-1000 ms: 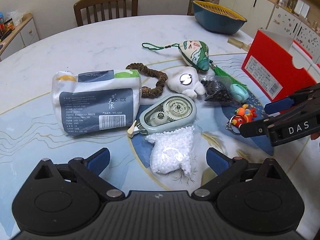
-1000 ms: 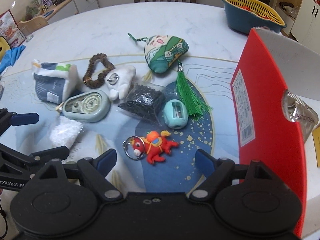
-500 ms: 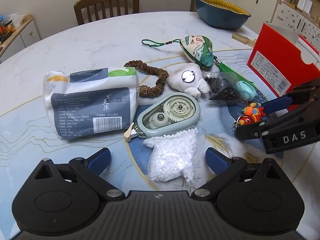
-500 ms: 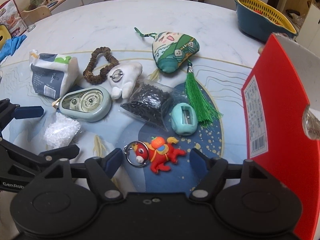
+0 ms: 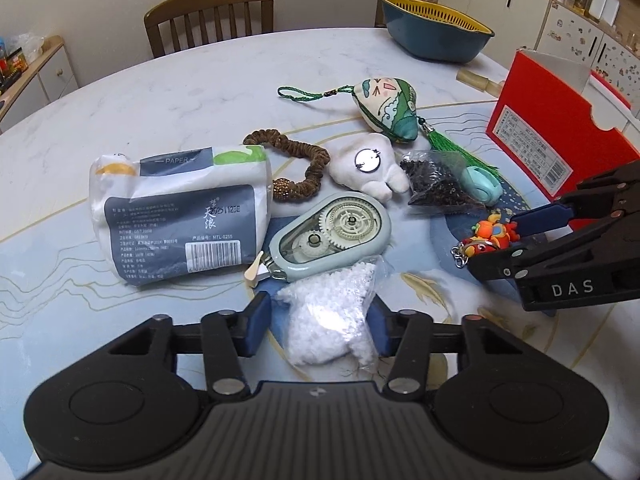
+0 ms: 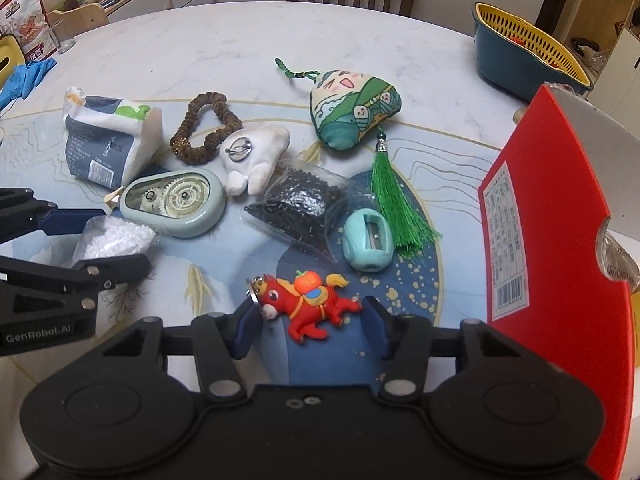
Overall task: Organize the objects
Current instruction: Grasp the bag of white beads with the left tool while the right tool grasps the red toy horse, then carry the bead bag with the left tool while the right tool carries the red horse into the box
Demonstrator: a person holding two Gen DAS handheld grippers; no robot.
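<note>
Nothing looks sorted yet: left gripper [image 5: 318,322] has just been closing around the bag of white beads [image 5: 332,320], right gripper [image 6: 310,326] around the red horse keychain [image 6: 308,306]; the other items are loose on the surface [image 5: 180,92].

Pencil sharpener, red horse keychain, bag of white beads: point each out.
pencil sharpener [image 6: 367,242]: right wrist view, teal top face.
red horse keychain [image 6: 310,309]: right wrist view, body.
bag of white beads [image 5: 328,316]: left wrist view, middle of bag.
</note>
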